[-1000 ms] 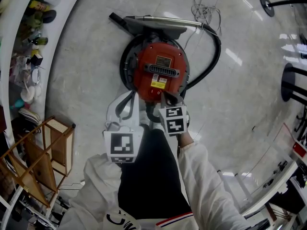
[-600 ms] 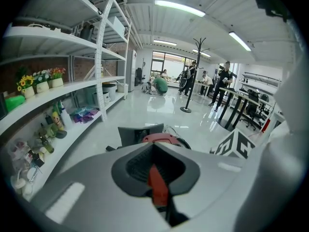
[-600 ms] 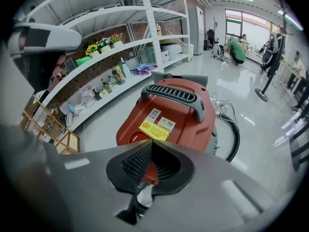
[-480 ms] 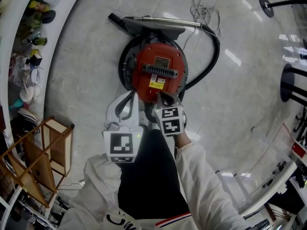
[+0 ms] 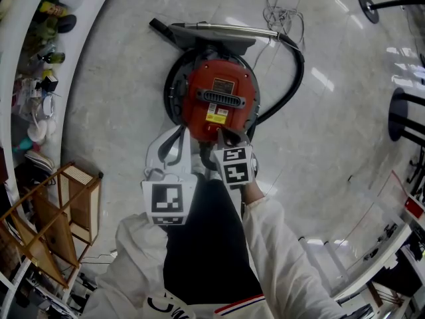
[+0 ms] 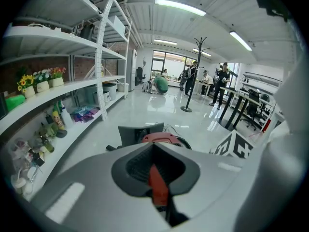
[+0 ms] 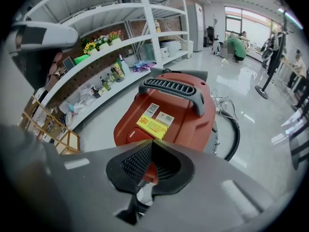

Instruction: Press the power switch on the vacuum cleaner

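Observation:
A round red vacuum cleaner with a black handle stands on the pale floor in the head view. My right gripper is shut and empty, its tip over the cleaner's near edge. In the right gripper view the closed jaws point down at the red body, just right of a small oval red switch below the yellow label. My left gripper is shut and empty, hanging beside the cleaner's near-left side; in its own view the red top shows past the jaws.
A black hose curves round the cleaner's right side to a metal wand lying behind it, with a loose cord beyond. White shelving and a wooden rack line the left. Black stand bases sit right.
My right gripper has shifted slightly left and closer onto the cleaner's near edge. The left gripper and the cleaner have stayed put.

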`<action>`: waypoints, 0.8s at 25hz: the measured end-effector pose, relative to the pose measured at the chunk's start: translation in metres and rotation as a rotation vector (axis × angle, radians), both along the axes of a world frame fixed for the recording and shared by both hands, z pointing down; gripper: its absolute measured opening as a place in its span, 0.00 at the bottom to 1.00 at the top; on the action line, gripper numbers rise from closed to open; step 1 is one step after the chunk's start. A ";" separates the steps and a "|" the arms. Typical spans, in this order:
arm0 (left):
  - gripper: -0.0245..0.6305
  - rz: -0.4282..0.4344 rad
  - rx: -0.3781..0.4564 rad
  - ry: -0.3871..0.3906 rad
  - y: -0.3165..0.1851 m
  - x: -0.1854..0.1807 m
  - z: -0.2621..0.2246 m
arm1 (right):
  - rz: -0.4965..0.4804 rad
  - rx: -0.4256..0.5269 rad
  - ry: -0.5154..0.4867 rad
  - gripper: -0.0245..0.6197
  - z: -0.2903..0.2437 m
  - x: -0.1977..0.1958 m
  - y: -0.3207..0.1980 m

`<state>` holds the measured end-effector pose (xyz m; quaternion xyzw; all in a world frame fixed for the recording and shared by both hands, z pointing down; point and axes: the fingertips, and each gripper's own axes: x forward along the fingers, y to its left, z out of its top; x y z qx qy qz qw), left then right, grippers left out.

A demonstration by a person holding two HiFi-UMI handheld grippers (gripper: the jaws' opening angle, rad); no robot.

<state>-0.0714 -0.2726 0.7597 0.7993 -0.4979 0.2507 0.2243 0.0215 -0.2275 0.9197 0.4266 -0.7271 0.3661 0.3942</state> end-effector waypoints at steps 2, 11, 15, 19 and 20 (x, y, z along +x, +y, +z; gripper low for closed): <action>0.04 -0.001 -0.005 0.003 0.002 0.001 0.001 | 0.000 0.007 0.006 0.04 0.001 0.000 0.001; 0.04 0.001 -0.022 0.002 0.009 0.004 0.005 | -0.006 0.005 -0.002 0.04 0.001 0.000 0.001; 0.04 0.002 -0.018 0.006 0.007 0.005 0.005 | -0.002 0.011 -0.005 0.04 0.001 0.000 0.001; 0.04 0.003 -0.019 0.003 0.009 0.005 0.006 | 0.002 0.015 -0.007 0.04 0.001 -0.001 0.001; 0.04 0.003 -0.020 0.001 0.010 0.005 0.006 | 0.000 0.017 -0.008 0.04 0.001 -0.001 0.001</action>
